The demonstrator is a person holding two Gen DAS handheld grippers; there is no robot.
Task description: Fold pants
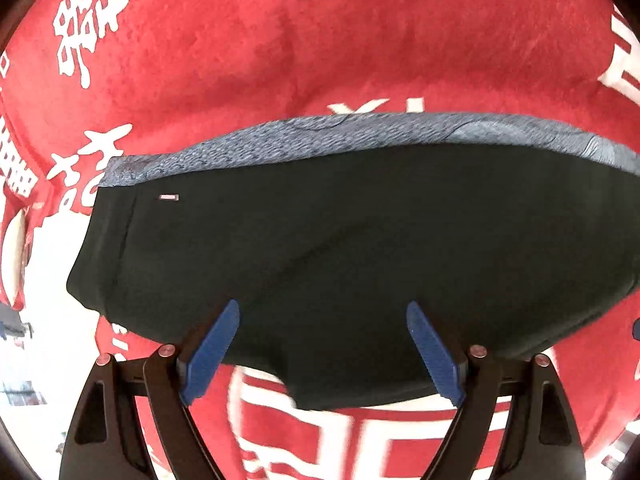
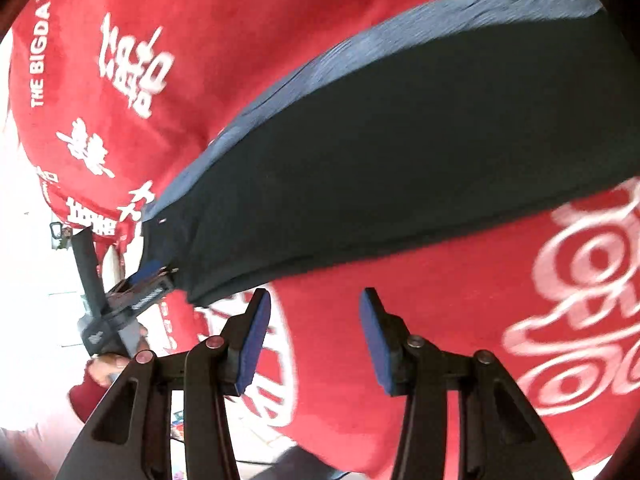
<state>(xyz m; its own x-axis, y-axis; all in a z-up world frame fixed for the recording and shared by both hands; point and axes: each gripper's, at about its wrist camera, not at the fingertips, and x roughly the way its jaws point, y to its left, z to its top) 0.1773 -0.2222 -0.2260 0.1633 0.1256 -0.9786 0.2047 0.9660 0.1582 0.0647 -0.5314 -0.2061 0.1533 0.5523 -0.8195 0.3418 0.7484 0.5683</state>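
Item, nearest the lens: our left gripper (image 1: pixel 322 346), blue fingers (image 1: pixel 210 354) spread wide, nothing between them, tips hanging over the near edge of the pants (image 1: pixel 320 240). Our right gripper (image 2: pixel 314 340) stands about half open and empty above the bare red blanket (image 2: pixel 440 320), just beside the pants' near edge.

Item, the pants: dark, soft cloth lying flat in a compact folded shape on the red blanket with white lettering, a blue-grey knit band (image 1: pixel 360 132) along the far edge. We judge them light, limp and not fragile; they will sag and drag if lifted by one point. We would pinch the near edge at two spaced places, through all layers, one gripper each.

Item, views compared: the left wrist view shows the whole width, a small tag (image 1: pixel 169 197) near a corner, and an uneven notch in the near edge. The right wrist view alone shows the left gripper (image 2: pixel 150 280) from outside at the pants' corner, with the person's hand (image 2: pixel 106 364) and a red sleeve (image 2: pixel 82 398).
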